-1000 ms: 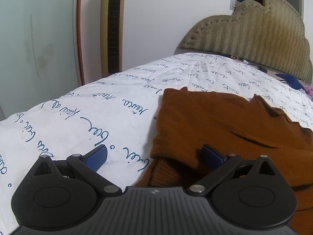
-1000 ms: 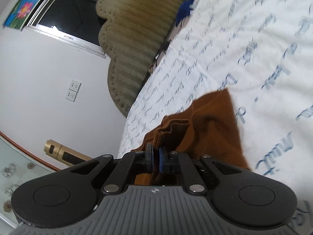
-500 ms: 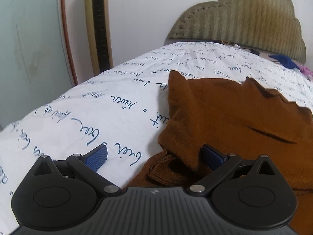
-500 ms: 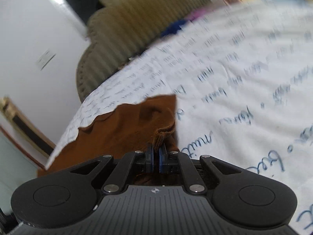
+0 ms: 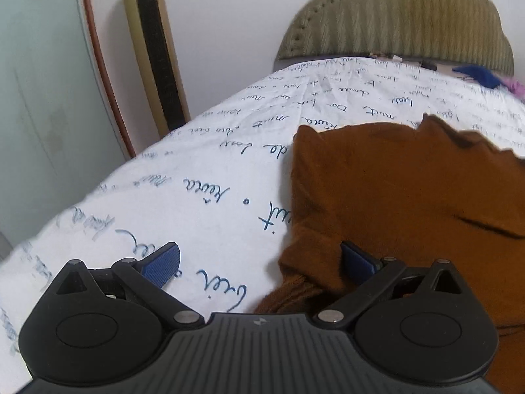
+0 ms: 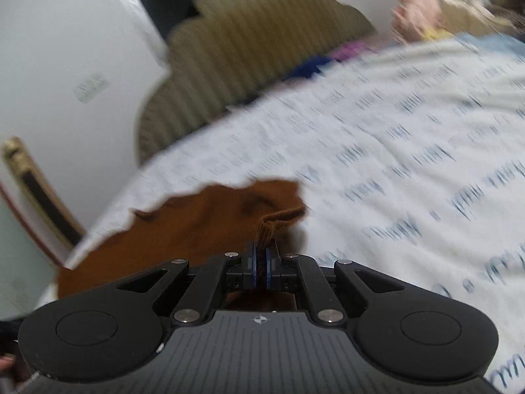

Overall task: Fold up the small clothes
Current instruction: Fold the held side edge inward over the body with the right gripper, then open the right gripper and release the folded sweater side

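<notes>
The left gripper (image 5: 259,262) has its jaws spread wide; the right gripper (image 6: 261,264) has its jaws pinched together.

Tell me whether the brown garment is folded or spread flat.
Partly folded: the brown garment lies doubled over itself on the bedsheet, ribbed edge pinched in the right gripper.

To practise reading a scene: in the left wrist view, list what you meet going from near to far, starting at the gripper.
left gripper → brown garment → white bedsheet with blue writing → olive padded headboard
</notes>
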A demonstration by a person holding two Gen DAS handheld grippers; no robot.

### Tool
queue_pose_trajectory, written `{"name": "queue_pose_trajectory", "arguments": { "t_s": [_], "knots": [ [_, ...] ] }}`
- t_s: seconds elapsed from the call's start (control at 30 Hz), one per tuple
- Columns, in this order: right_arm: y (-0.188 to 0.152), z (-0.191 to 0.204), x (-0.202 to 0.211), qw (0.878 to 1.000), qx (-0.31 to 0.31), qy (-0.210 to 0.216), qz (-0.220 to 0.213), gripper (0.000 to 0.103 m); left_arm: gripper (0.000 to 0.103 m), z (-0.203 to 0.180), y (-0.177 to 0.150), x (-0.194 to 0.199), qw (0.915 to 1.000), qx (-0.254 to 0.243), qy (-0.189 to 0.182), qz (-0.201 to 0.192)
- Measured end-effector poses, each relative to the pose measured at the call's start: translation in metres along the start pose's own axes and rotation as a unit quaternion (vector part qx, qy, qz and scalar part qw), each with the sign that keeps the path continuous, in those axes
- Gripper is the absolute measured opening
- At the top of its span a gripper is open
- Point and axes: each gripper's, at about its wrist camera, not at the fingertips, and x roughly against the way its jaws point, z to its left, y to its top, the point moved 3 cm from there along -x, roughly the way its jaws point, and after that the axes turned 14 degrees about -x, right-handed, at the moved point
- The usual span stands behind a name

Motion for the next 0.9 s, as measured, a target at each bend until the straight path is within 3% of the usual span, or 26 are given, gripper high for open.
{"name": "queue_pose_trajectory", "arguments": {
  "t_s": [0.17,0.2,0.3,0.33,0.4,0.53,0.67,0.8,0.9],
  "knots": [
    [0.014,0.026,0.003,0.997,0.009,0.08,-0.015,0.01,0.103,0.008,-0.005,0.003,0.999,0.022,0.037,-0.013],
    [0.014,0.026,-0.001,0.997,0.011,0.08,-0.007,0.01,0.103,0.008,-0.006,0.001,0.9991,0.016,0.037,-0.011],
    [0.005,-0.001,-0.031,0.998,-0.023,-0.032,0.058,0.011,0.103,0.008,-0.005,0.0,0.9995,0.009,0.03,-0.009],
    [0.002,-0.014,-0.035,0.995,-0.052,-0.039,0.074,0.003,0.103,0.007,-0.005,0.001,0.9996,0.002,0.028,-0.009],
    [0.002,-0.027,-0.026,0.993,-0.088,-0.026,0.07,0.003,0.103,0.007,-0.005,0.004,0.9995,-0.011,0.028,-0.013],
    [0.013,-0.013,-0.005,0.995,-0.077,-0.027,0.05,0.032,0.103,0.009,-0.003,0.018,0.9988,-0.013,0.032,-0.035],
    [0.027,0.015,0.015,0.999,-0.028,-0.009,-0.011,0.032,0.103,0.02,0.005,0.029,0.9975,0.006,0.028,-0.064],
    [0.013,0.053,-0.018,0.997,0.009,0.046,0.067,0.032,0.103,0.021,0.026,0.018,0.998,0.006,0.027,-0.057],
    [-0.011,0.069,-0.057,0.991,0.02,0.044,0.122,0.032,0.103,0.013,0.036,-0.002,0.9992,-0.01,0.02,-0.033]
  ]
}}
